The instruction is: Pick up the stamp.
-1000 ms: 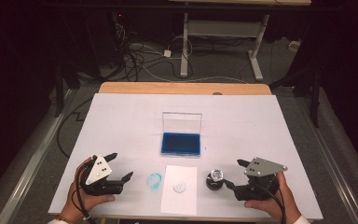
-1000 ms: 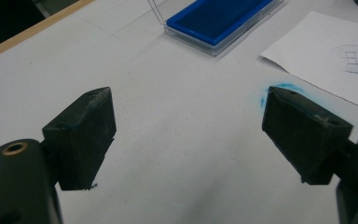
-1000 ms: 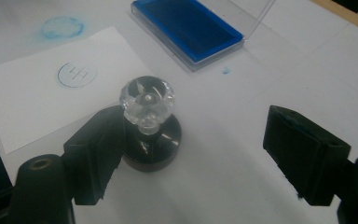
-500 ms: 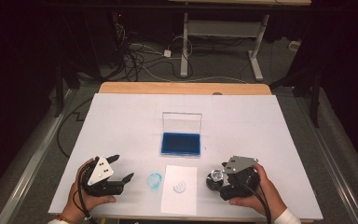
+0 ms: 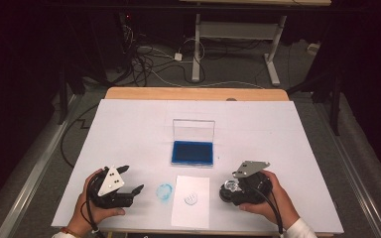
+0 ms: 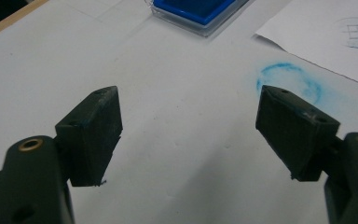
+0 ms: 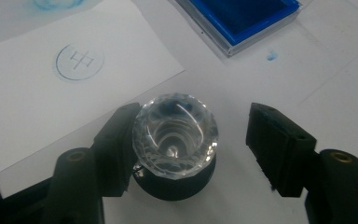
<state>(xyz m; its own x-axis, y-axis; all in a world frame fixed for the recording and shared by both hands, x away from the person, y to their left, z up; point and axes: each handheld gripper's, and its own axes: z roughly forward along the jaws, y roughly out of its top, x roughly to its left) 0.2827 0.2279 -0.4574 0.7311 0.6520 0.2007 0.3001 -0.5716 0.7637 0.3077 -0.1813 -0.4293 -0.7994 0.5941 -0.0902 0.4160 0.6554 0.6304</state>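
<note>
A stamp [image 7: 175, 135] with a clear faceted knob and a black base stands upright on the white table, right of a white paper [image 5: 191, 203] that bears a round blue print [image 7: 79, 60]. My right gripper [image 7: 196, 116] straddles the stamp [image 5: 229, 187] and its jaws have just been closing. One pad [image 7: 119, 140] touches the knob while the other pad [image 7: 275, 140] stands clear of it. Near the front left, my left gripper [image 5: 133, 178] lies open; its jaws have just narrowed a little, with only bare table between them [image 6: 189, 100].
An open blue ink pad [image 5: 192, 152] in a clear case sits behind the paper. A smudged blue ring [image 5: 164, 192] marks the table between the left gripper and the paper. The table's front edge runs just below both hands.
The right hand has slid left, bringing its gripper from beside the stamp to around it, with the jaws narrower. The left hand has stayed put.
</note>
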